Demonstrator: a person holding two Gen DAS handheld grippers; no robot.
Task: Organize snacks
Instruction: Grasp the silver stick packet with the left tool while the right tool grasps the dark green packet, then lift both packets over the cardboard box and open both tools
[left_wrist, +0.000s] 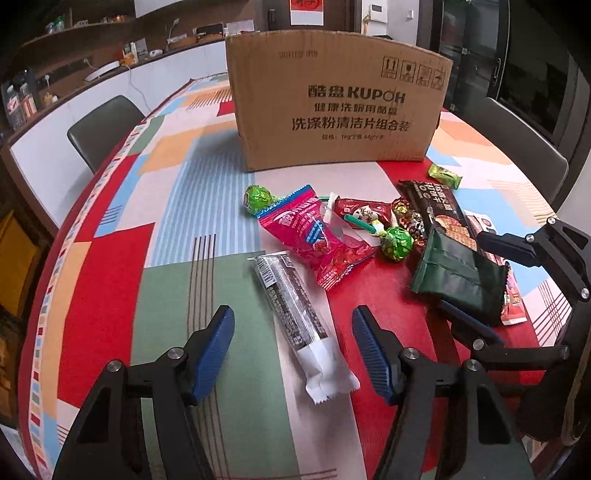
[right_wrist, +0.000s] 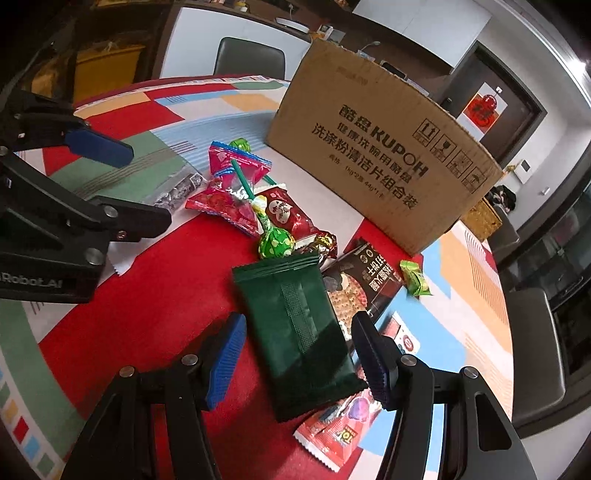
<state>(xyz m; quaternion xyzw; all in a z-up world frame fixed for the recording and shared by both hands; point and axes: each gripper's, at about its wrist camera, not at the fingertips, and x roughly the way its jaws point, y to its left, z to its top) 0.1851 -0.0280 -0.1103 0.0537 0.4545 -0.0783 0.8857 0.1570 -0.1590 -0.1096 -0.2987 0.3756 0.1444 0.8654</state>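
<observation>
Snacks lie scattered on a patchwork tablecloth in front of a cardboard box. My left gripper is open, its blue pads on either side of a silver-and-white bar without touching it. My right gripper is open astride a dark green packet, with a gap at both pads. Further back are a pink packet, two green lollipops, a red packet and a black cracker pack. A red-orange packet pokes out from under the green one.
A small green candy lies alone near the box's right corner. Grey chairs stand at the table's far sides. The table edge curves close on the left. A counter with bottles runs along the wall behind.
</observation>
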